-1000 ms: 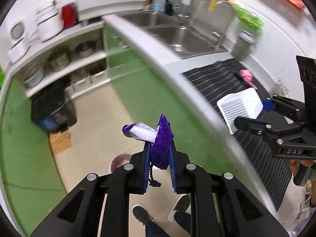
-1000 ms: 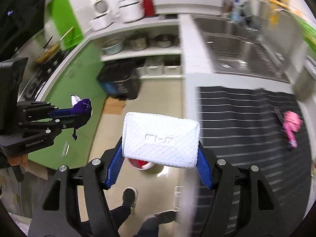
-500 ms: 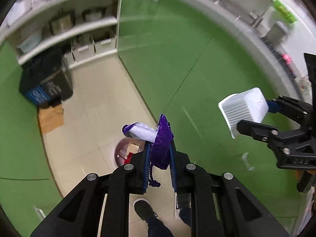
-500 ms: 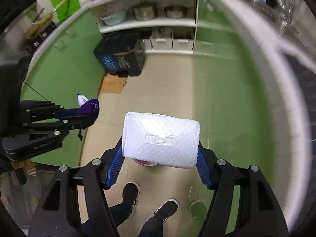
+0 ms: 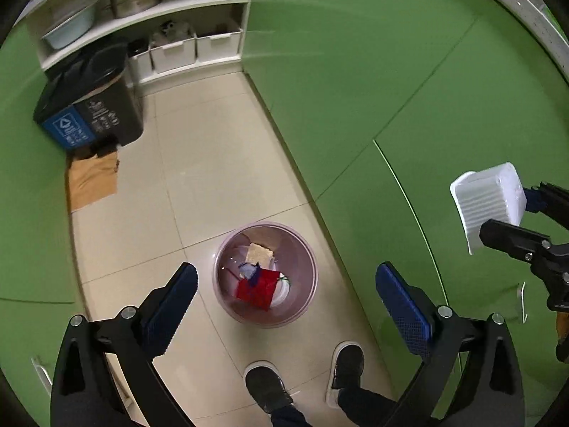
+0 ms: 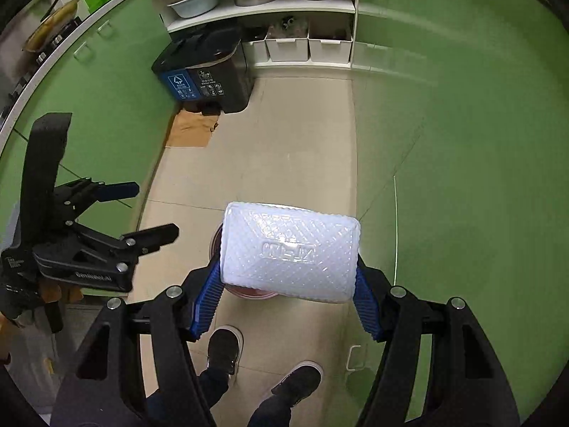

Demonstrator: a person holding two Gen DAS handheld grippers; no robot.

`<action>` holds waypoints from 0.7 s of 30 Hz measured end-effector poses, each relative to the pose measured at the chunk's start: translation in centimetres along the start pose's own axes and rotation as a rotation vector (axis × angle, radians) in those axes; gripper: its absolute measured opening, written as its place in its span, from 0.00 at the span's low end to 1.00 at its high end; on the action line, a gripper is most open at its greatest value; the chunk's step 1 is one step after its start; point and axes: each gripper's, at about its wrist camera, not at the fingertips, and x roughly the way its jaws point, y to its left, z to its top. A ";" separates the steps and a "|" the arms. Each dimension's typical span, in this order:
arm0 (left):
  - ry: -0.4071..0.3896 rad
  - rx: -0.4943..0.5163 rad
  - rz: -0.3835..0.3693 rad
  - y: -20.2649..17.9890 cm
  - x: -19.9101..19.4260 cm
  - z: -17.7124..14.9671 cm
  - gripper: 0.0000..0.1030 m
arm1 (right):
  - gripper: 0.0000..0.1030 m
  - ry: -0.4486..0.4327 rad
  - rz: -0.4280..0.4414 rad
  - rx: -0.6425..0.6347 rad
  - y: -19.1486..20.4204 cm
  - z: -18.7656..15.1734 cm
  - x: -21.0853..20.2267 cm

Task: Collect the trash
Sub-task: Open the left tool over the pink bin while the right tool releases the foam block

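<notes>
Tray's next for the bin

Our left gripper (image 5: 286, 295) hangs wide open, empty, over the bin (image 5: 306, 249); right gripper (image 6: 288, 284) clamps the white tray (image 6: 290, 254). We'd centre it above, then let go.

The left gripper (image 5: 286, 297) was matte black angular plastic with silver round screw heads and blue, finely textured rectangular pads (image 5: 403, 313). The right gripper (image 6: 288, 293) matched it, with ribbed blue pads (image 6: 366, 309); white lettering marked the left unit's side. Below, dark trouser legs (image 6: 213, 380) ended in black shoes with white soles (image 5: 268, 386).
</notes>
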 end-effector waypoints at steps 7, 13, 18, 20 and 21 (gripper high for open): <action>-0.044 -0.045 0.009 1.8 -2.5 -0.2 0.94 | 0.62 0.020 0.030 -0.031 1.3 0.1 1.5; -0.101 -0.089 0.019 3.8 -4.2 -1.1 0.94 | 0.62 0.035 0.087 -0.086 3.5 0.3 5.3; -0.121 -0.118 0.030 5.8 -3.9 -2.2 0.94 | 0.81 0.039 0.127 -0.119 5.3 0.2 9.1; -0.126 -0.129 0.035 6.5 -3.8 -2.6 0.94 | 0.94 0.037 0.123 -0.117 5.6 0.0 10.0; -0.127 -0.134 0.037 6.7 -3.7 -2.8 0.94 | 0.94 0.041 0.120 -0.116 5.7 -0.1 10.2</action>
